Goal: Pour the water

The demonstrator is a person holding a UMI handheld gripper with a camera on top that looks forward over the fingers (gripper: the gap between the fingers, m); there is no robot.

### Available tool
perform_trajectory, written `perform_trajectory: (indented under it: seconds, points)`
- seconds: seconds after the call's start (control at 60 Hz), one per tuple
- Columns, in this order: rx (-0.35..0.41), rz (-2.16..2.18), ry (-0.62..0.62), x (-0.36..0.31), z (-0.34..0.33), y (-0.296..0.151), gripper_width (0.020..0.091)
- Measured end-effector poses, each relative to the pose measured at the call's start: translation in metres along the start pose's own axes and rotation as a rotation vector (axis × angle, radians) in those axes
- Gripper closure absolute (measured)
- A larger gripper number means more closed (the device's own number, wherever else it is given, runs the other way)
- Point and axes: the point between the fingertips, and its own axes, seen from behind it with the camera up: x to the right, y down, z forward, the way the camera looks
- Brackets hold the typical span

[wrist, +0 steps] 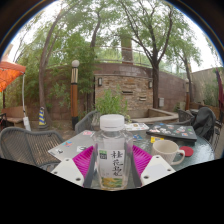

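- Outdoor courtyard: trees, a brick wall, a glass-topped table (160,140) with metal mesh chairs around it.
- Gripper view: my gripper (112,165) clamps the clear plastic water bottle (112,150) between both pink pads, its long axis upright.
- Smooth white ceramic cup (166,151) stands just beside the bottle on the table; my pour goes there.

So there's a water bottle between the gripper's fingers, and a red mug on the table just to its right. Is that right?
Not quite: the mug is white, not red. The gripper view shows it on the table just right of the water bottle, which does sit between the fingers of the gripper. I cannot tell whether they press on it.
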Motion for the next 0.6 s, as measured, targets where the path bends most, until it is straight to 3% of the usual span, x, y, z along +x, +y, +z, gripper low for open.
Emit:
perform_trajectory:
  seconds: [0.15,0.283,0.367,0.483,0.6]
  points:
    - [-0.043,-0.008,-0.030,0.002,0.012,-0.001,0.0591]
    - [-0.145,0.033,-0.051,0.000,0.016,-0.002,0.0634]
    - [-0.135,0.117,-0.068,0.003,0.022,-0.026,0.0632]
    - [-0.149,0.535,-0.098,0.018,0.035,-0.058,0.0634]
    - [-0.185,1.217,-0.169,0.045,0.048,-0.068,0.0635]
